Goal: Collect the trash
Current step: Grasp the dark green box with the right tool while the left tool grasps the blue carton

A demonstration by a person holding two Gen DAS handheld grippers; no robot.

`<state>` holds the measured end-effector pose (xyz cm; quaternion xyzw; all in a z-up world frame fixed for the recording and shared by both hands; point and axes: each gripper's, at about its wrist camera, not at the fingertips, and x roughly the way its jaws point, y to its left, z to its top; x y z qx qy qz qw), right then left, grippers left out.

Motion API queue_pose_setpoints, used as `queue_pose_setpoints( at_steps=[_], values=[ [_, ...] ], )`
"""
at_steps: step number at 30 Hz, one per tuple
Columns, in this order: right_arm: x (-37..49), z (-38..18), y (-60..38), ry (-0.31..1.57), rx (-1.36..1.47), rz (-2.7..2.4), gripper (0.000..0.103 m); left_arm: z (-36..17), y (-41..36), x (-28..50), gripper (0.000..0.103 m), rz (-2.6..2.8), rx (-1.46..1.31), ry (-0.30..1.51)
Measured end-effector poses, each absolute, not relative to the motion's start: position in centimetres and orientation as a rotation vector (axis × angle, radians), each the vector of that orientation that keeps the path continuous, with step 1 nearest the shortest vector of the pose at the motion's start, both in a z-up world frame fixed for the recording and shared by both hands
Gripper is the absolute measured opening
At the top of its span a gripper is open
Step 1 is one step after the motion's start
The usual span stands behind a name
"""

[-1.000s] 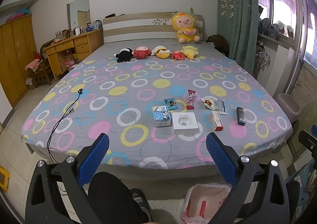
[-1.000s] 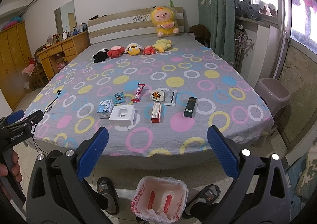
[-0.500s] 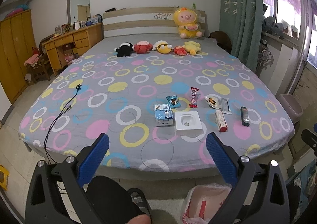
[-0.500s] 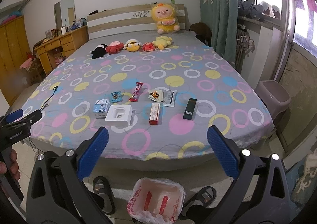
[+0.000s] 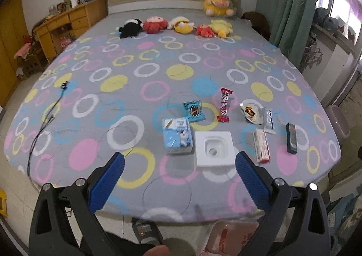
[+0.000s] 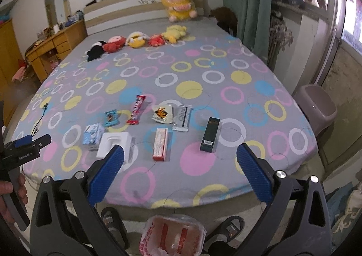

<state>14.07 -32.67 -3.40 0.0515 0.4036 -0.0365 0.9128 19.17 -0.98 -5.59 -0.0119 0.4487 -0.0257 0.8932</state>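
Your left gripper [image 5: 178,164] and right gripper [image 6: 179,157] are both spread wide, holding nothing. The trash lies on the bed [image 5: 126,102]: white tray [image 5: 213,149] at 12 o'clock, red-white box [image 6: 160,143] at 11. The bag-lined bin [image 6: 173,236] sits at 6 o'clock.

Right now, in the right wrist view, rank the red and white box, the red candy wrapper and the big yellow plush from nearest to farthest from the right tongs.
1. Red and white box, near bed edge, just ahead of the right tongs.
2. Red candy wrapper, mid-bed, left of centre.
3. Big yellow plush, against the headboard.
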Motion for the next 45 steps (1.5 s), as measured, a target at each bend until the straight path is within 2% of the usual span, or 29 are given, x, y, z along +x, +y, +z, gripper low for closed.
queue_pose_setpoints(
  at_steps=[14,32,40,44,45],
  values=[
    [28.6,-14.6,-38.8,1.111,0.204,-0.191,0.098,-15.5,-2.7,32.6,0.096,-0.003,0.033,1.196],
    [35.9,-26.4,-40.3,1.332,0.235,-0.247,0.098,-23.4,-1.8,36.6,0.096,0.01,-0.034,1.322],
    [36.2,-28.7,-40.5,1.355,0.185,-0.283,0.098,-23.8,-0.5,37.4,0.096,-0.02,-0.115,1.323],
    [36.0,-28.8,-40.2,1.344,0.184,-0.28,0.088,-24.0,0.3,37.7,0.094,0.001,-0.146,1.329],
    [36.0,-28.7,-40.0,1.341,0.171,-0.275,0.078,-24.2,0.6,37.8,0.092,-0.004,-0.151,1.329]
  ],
)
